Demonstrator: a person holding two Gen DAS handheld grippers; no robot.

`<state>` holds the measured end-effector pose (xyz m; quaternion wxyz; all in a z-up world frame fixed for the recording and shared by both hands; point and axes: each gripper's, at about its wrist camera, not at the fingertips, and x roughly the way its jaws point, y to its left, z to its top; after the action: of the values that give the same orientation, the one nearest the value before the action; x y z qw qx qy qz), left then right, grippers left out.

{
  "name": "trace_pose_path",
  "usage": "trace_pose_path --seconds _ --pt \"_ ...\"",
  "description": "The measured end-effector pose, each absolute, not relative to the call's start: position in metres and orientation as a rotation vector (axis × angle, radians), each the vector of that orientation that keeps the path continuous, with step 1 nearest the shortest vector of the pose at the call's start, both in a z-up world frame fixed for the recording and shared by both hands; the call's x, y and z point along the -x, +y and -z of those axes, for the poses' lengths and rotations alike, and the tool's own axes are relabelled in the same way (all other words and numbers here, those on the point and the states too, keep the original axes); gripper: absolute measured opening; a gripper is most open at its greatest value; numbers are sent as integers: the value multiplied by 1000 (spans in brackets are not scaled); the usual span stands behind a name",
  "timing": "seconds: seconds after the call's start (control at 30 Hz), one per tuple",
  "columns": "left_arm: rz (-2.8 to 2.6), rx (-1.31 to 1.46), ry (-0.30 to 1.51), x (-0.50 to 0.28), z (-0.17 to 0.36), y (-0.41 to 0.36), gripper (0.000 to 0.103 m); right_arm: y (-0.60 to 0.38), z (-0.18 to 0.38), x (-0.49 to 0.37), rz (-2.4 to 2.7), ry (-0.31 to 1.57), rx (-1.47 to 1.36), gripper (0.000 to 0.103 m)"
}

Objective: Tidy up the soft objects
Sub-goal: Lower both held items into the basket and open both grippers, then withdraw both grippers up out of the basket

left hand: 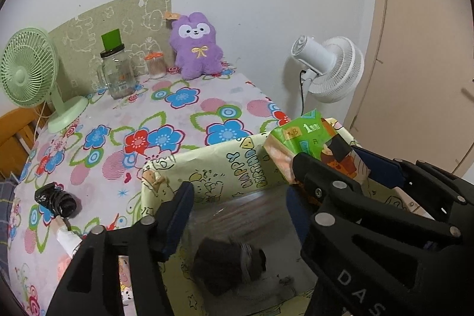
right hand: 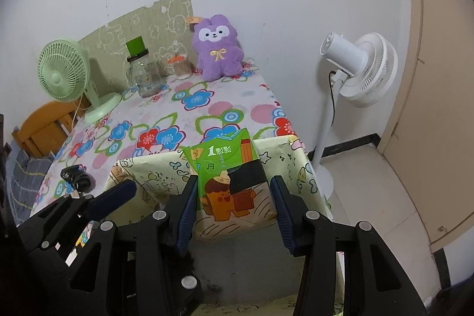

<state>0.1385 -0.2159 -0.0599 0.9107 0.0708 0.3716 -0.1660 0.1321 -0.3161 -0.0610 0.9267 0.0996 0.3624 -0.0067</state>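
My right gripper [right hand: 234, 200] is clamped on the green plastic tissue pack [right hand: 229, 168], held over the yellow cartoon-printed paper box [right hand: 148, 171]. My left gripper [left hand: 240, 215] gapes wide at nine o'clock, above a dark fuzzy bundle [left hand: 228, 262] inside.

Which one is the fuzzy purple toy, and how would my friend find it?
Start at the table with the flowery cloth and look to its far edge, against the white wall. The purple plush sits upright there, just right of the small jar with the orange lid. It is the only fluffy thing there, with a white face and a yellow bow on its chest.
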Motion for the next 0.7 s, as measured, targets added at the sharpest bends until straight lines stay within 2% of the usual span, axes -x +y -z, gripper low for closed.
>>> trace_pose_path --seconds 0.2,0.37,0.43,0.5,0.7 --pt "327 -154 772 -137 60 -214 74 -314 63 -133 5 754 -208 53" --pt "324 -153 779 -136 60 -210 75 -311 63 -131 12 762 -201 58" --pt "333 -146 779 -134 59 -209 79 -311 62 -129 16 758 -201 71" --pt "311 -147 755 -130 56 -206 90 -310 61 -126 2 750 -214 72" --pt "309 -153 732 -123 50 -203 92 -308 55 -118 21 727 -206 83"
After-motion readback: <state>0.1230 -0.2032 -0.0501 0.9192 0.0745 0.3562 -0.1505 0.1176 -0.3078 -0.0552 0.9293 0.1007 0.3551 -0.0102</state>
